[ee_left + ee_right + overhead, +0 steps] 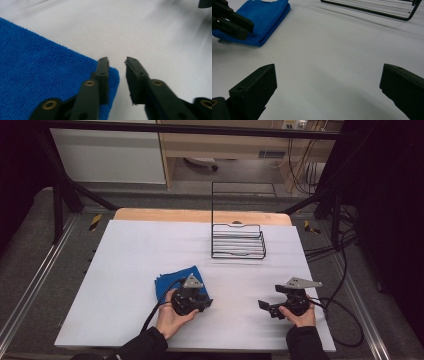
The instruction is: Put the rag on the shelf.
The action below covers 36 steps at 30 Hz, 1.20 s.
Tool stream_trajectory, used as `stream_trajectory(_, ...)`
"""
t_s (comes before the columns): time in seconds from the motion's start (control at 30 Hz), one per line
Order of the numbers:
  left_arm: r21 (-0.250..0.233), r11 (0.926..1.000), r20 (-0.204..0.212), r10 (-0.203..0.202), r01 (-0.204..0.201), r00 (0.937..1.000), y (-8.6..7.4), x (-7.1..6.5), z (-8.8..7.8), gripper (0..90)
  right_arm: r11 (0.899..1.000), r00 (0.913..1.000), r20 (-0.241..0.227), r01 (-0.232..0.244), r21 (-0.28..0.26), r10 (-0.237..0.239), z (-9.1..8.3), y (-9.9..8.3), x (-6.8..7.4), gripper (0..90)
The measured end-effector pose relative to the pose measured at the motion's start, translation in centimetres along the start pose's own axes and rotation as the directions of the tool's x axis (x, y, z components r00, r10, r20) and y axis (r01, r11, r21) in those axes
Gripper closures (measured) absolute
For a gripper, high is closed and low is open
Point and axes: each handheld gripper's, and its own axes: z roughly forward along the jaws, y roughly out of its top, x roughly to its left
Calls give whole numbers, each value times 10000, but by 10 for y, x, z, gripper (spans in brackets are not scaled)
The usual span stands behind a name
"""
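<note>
A folded blue cloth point(167, 282) lies on the white table cover point(130, 255), left of the middle. My left gripper point(206, 303) is low at the cloth's near right corner. In the left gripper view its jaws point(117, 62) stand a little apart: one lies over the corner of the cloth point(37, 75) and the other over bare cover, with nothing pressed between them. From the right gripper view the left gripper point(249, 29) hovers just over the cloth point(268, 17). My right gripper point(270, 297) rests at the near right, its jaws point(327, 82) wide open over bare cover.
A black wire rack point(237, 242) with a tall back frame stands at the far middle of the table; its base rail point(367, 10) crosses the top of the right gripper view. Cables trail from both grippers toward the near and right edges.
</note>
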Motion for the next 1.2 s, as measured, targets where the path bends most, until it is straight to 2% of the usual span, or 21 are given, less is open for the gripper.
stream_trajectory(0.03, -73, 10000, 35, 67, -67, 10000, 1, 1, -4, 641, 10000, 10000, 0, 0, 0, 0, 0, 0, 0, 17)
stream_trajectory(0.1, -221, 9996, 73, 182, -181, 9998, 3, 2, -13, 581, 10000, 10000, 16, 19, -38, -19, 0, 1, 1, 17)
stream_trajectory(0.23, -360, 9980, -260, 514, -523, 9983, 2, 12, -34, 464, 10000, 10000, 81, 7, -16, -7, 2, 3, 5, 16)
stream_trajectory(0.27, -337, 9978, -377, 551, -563, 9978, 0, 16, -39, 396, 10000, 10000, 76, -56, -35, 56, 3, 4, 7, 17)
stream_trajectory(0.33, -226, 9979, -601, 593, -608, 9964, -3, 25, -49, 365, 10000, 9999, 102, -41, 17, 41, 4, 5, 8, 17)
stream_trajectory(0.47, -260, 9988, -984, 381, -408, 9944, -16, 45, -67, 253, 9999, 9997, 232, 1, 120, -4, 10, 8, 15, 16)
stream_trajectory(0.5, -231, 9991, -1056, 323, -349, 9939, -19, 50, -71, 253, 9999, 9997, 232, 1, 120, -4, 10, 8, 15, 16)
stream_trajectory(0.63, -283, 9996, -1289, -102, 66, 9916, -34, 66, -85, 135, 9999, 9995, 296, -94, 126, 90, 18, 14, 26, 7)
stream_trajectory(0.8, -246, 9992, -1808, -364, 324, 9828, -52, 84, -97, 75, 9998, 9985, 527, -134, 111, 128, 26, 21, 37, 6)
stream_trajectory(0.87, -404, 9979, -1970, -567, 497, 9788, -58, 90, -102, 65, 9998, 9981, 614, -53, 171, 42, 32, 25, 43, 6)
stream_trajectory(0.97, -598, 9956, -2017, -828, 721, 9759, -67, 98, -108, 57, 9996, 9981, 588, -195, 221, 181, 42, 32, 54, 13)
stream_trajectory(1.1, -677, 9942, -2065, -958, 834, 9737, -75, 105, -114, 47, 9985, 9986, 500, 165, 523, -191, 60, 38, 72, 37)
stream_trajectory(1.2, -824, 9937, -2121, -918, 758, 9729, -78, 108, -117, 47, 9977, 9994, 316, 141, 665, -162, 74, 41, 84, 68)
